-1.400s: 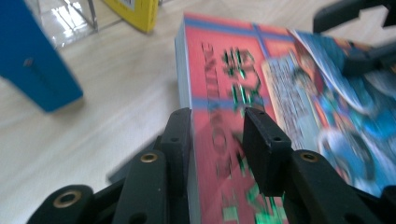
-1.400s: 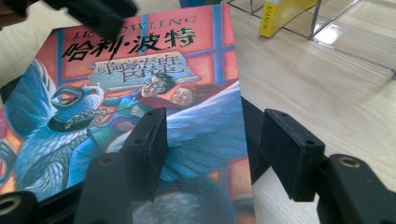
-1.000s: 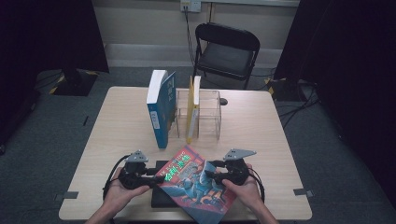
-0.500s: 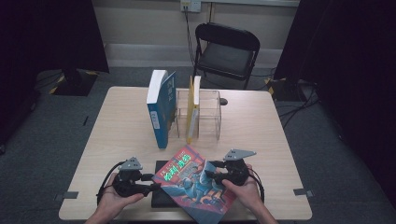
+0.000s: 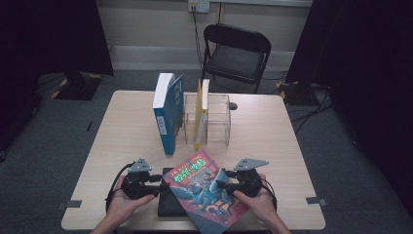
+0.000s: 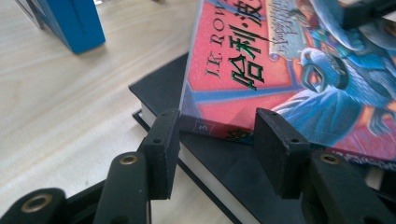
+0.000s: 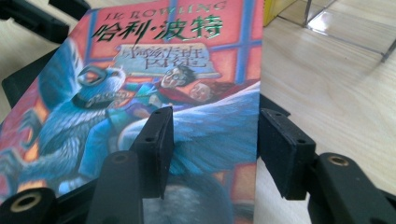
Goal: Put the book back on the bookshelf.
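A red and blue illustrated book (image 5: 204, 187) lies askew on a flat black book (image 5: 168, 204) near the table's front edge. My left gripper (image 5: 159, 183) points at its left side. In the left gripper view the jaws (image 6: 218, 116) have just been closing, with the book's spine corner (image 6: 210, 126) between them and no pad pressing it. My right gripper (image 5: 221, 187) reaches in from the right. In the right gripper view its jaws (image 7: 215, 113) have been narrowing; one is over the cover (image 7: 154, 70), the other just past the book's edge.
A thick blue book (image 5: 165, 112) stands upright mid-table beside a clear rack (image 5: 216, 117) holding a yellow book (image 5: 199, 114). A black folding chair (image 5: 236, 53) stands behind the wooden table (image 5: 126, 131). Cables trail from both grippers.
The left gripper shifted slightly left and came back. The illustrated book and the right gripper stay where they were.
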The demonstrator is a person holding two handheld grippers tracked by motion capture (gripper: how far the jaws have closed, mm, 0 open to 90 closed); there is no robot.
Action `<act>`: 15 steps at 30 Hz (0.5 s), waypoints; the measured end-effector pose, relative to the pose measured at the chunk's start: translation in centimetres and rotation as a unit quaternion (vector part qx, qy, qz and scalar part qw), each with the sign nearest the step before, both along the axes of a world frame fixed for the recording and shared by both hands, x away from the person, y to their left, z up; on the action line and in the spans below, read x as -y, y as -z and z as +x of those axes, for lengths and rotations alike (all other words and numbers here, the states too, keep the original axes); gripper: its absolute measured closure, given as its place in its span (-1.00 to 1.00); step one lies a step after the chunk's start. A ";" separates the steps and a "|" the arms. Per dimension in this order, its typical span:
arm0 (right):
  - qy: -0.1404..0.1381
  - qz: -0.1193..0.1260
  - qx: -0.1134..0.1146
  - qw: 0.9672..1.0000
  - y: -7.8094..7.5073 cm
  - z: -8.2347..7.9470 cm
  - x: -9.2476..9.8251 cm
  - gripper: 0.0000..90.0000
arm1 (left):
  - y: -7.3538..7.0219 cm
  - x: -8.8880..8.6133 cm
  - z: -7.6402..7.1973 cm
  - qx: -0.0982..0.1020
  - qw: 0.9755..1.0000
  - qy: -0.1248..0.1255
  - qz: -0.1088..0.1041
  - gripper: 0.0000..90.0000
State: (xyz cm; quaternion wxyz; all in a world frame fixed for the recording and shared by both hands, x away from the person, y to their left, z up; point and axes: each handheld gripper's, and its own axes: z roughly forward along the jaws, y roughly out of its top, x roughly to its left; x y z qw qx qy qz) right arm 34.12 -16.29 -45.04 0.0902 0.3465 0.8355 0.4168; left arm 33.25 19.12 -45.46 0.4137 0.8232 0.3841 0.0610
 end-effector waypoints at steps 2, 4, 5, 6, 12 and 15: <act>0.002 0.002 -0.003 1.000 0.0 -0.3 0.3 0.02 | -0.1 0.2 0.4 0.001 1.000 -0.003 0.000 0.23; 0.007 0.006 -0.002 1.000 0.1 -0.9 0.6 0.00 | 0.0 0.5 1.0 0.000 1.000 -0.012 -0.003 0.23; 0.009 0.005 -0.002 1.000 0.1 -1.1 0.7 0.00 | 0.0 0.5 1.2 -0.002 1.000 -0.012 -0.003 0.23; 0.009 0.005 -0.002 1.000 0.1 -1.1 0.7 0.00 | 0.0 0.5 1.2 -0.002 1.000 -0.012 -0.003 0.23; 0.020 0.002 0.001 1.000 0.1 -2.5 1.0 -0.06 | 0.2 1.2 2.5 -0.002 1.000 -0.026 -0.008 0.22; 0.024 -0.002 0.005 1.000 0.1 -3.1 1.0 -0.08 | 0.1 1.8 2.9 0.009 0.999 -0.030 0.007 0.23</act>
